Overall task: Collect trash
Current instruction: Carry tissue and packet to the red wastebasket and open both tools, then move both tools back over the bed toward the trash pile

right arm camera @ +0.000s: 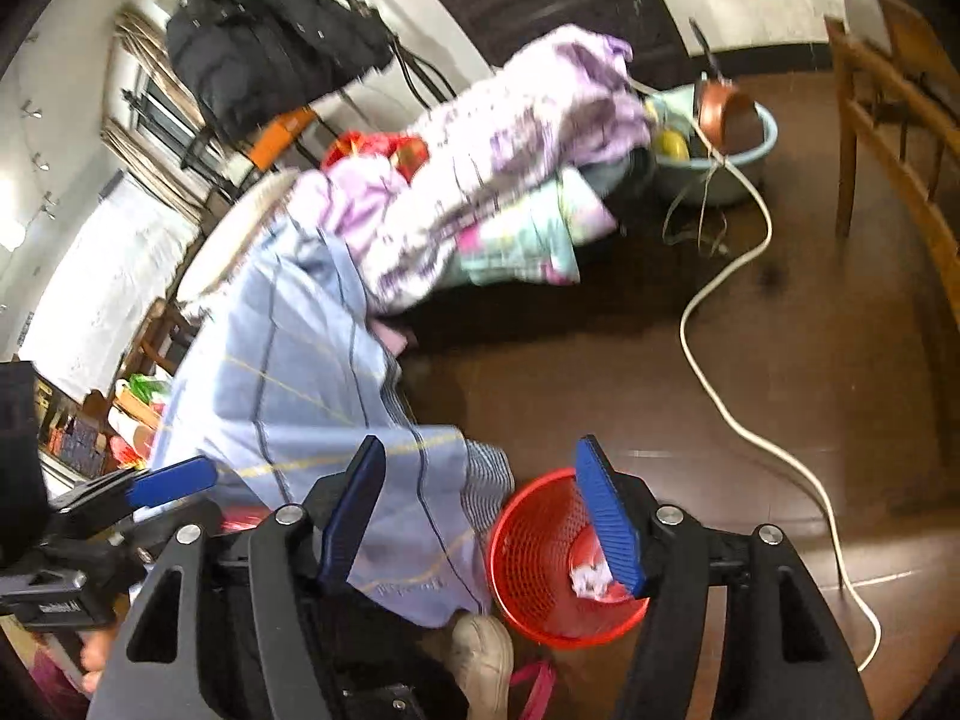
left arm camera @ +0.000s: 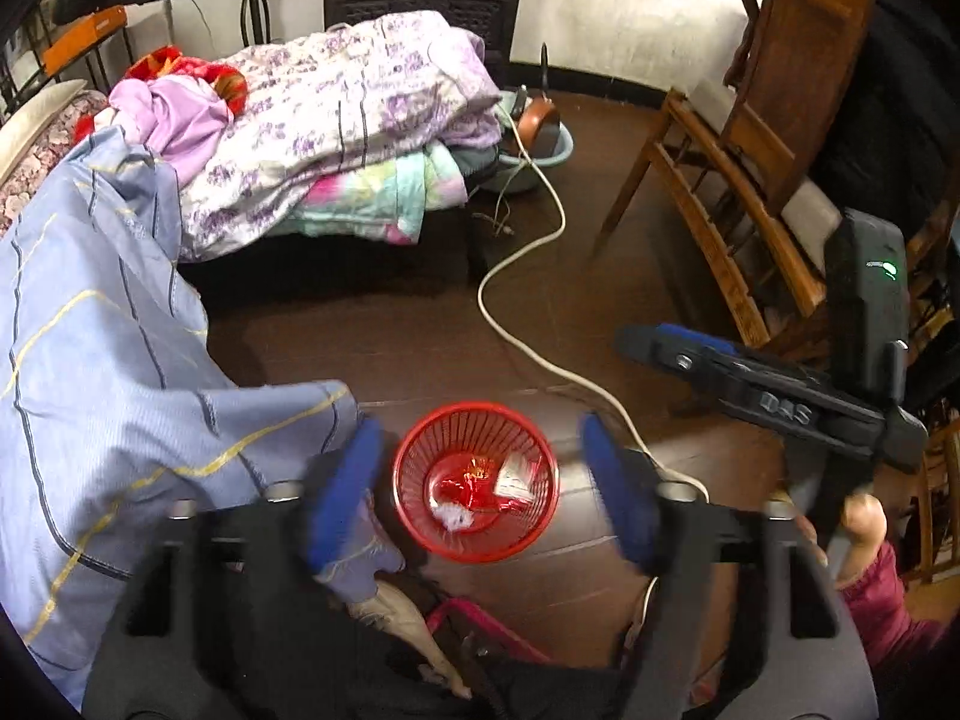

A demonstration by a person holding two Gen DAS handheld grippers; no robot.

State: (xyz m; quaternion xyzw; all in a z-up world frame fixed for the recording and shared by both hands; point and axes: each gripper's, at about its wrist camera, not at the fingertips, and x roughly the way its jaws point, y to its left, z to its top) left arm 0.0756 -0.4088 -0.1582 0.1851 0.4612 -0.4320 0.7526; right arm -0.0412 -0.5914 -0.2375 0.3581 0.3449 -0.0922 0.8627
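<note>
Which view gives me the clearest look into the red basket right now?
The left wrist view. It shows the whole red basket between the open tongs, with wrappers at the bottom. In the right wrist view, a blue finger and the striped blue sheet cover parts of the rim.

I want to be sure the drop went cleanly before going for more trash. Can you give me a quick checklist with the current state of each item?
1. Left gripper empty, jaws apart: ok.
2. Right gripper empty, jaws apart: ok.
3. Red basket upright on the floor: ok.
4. Trash inside the basket, red wrapper and white scraps at the bottom: ok.
5. White cable clear of the basket: not ok, it runs close past the rim.
6. Blue sheet clear of the basket: not ok in the right wrist view, its hanging edge overlaps the rim; contact cannot be told.
</note>
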